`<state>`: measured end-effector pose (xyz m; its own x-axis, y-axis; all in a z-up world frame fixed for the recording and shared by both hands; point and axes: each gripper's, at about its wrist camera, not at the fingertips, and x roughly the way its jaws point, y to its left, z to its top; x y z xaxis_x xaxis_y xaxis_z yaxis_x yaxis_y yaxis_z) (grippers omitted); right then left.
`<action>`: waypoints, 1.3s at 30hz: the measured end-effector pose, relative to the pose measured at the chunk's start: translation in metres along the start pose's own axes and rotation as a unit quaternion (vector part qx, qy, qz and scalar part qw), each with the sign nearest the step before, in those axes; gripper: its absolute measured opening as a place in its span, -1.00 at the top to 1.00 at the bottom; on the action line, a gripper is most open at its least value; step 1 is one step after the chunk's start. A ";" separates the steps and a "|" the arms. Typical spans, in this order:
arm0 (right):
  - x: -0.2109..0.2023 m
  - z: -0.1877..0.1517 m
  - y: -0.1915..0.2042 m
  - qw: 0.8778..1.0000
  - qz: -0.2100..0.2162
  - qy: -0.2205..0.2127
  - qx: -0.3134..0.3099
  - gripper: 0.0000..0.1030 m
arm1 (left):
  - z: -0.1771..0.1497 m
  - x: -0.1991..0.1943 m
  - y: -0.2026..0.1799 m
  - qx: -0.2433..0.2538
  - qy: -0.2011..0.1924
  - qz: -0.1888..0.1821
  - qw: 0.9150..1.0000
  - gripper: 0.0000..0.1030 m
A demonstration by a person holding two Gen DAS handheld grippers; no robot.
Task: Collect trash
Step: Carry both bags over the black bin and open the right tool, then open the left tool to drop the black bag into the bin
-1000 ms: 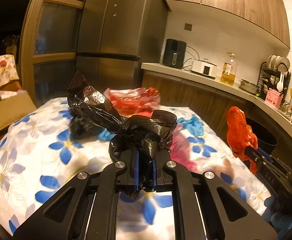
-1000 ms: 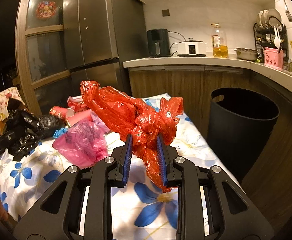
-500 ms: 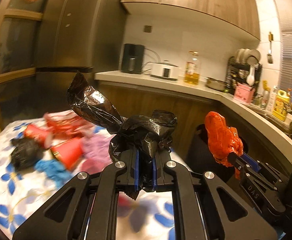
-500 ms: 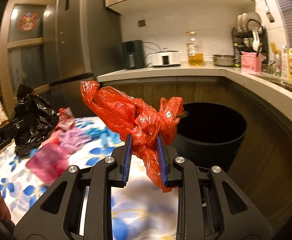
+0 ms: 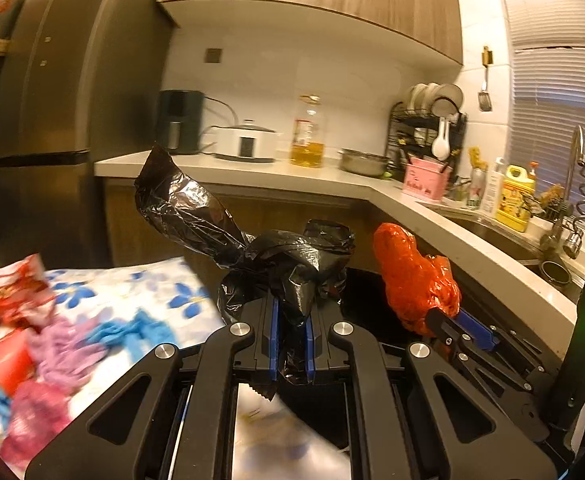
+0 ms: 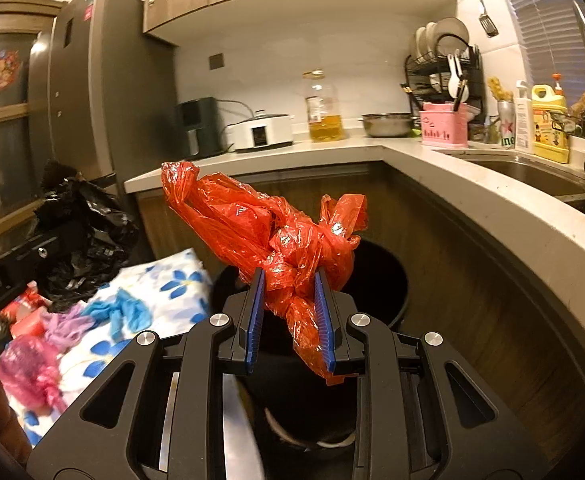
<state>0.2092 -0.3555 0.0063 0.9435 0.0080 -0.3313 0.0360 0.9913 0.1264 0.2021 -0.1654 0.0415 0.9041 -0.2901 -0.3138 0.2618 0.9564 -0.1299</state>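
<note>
Risk 1: a premature release. The black trash bin sits on the floor below the counter, ahead of and below both tools. In the left wrist view the left gripper appears to sit near the bin's near rim, so a bag let go here may land on the floral tablecloth or the floor instead.

Risk 2: snagging. Both bags are thin, crumpled film with loose tails; on opening, film may cling to the blue pads and hang instead of dropping.

Risk 3: collision. The 2 tools travel close together (the right one shows at the right of the left wrist view), so the bags may tangle.

Tool state: the left gripper is nearly closed, clamping the black plastic bag between its pads. The right gripper stands slightly wider, pinching the knotted middle of the red plastic bag. Other trash lies on the tablecloth.
</note>
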 end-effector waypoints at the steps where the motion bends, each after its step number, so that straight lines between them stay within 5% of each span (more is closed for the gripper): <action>1: 0.003 0.003 -0.005 1.000 -0.003 -0.001 0.002 0.53 | 0.000 0.003 -0.002 0.001 -0.001 -0.006 1.000 0.81; 27: 0.057 0.013 -0.044 0.999 -0.013 0.018 0.023 0.49 | -0.013 0.097 -0.039 0.029 0.040 -0.064 0.997 0.73; 37: 0.065 0.012 -0.047 0.999 -0.009 0.028 0.033 0.36 | -0.021 0.106 -0.038 0.027 0.053 -0.065 0.996 0.24; 39: 0.066 0.011 -0.049 0.999 -0.008 0.030 0.038 0.20 | -0.023 0.106 -0.037 0.028 0.055 -0.067 0.996 0.21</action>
<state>0.2737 -0.4052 -0.0114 0.9210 0.0016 -0.3895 0.0785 0.9787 0.1898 0.2807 -0.2320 -0.0086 0.8185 -0.4137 -0.3986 0.3982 0.9087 -0.1254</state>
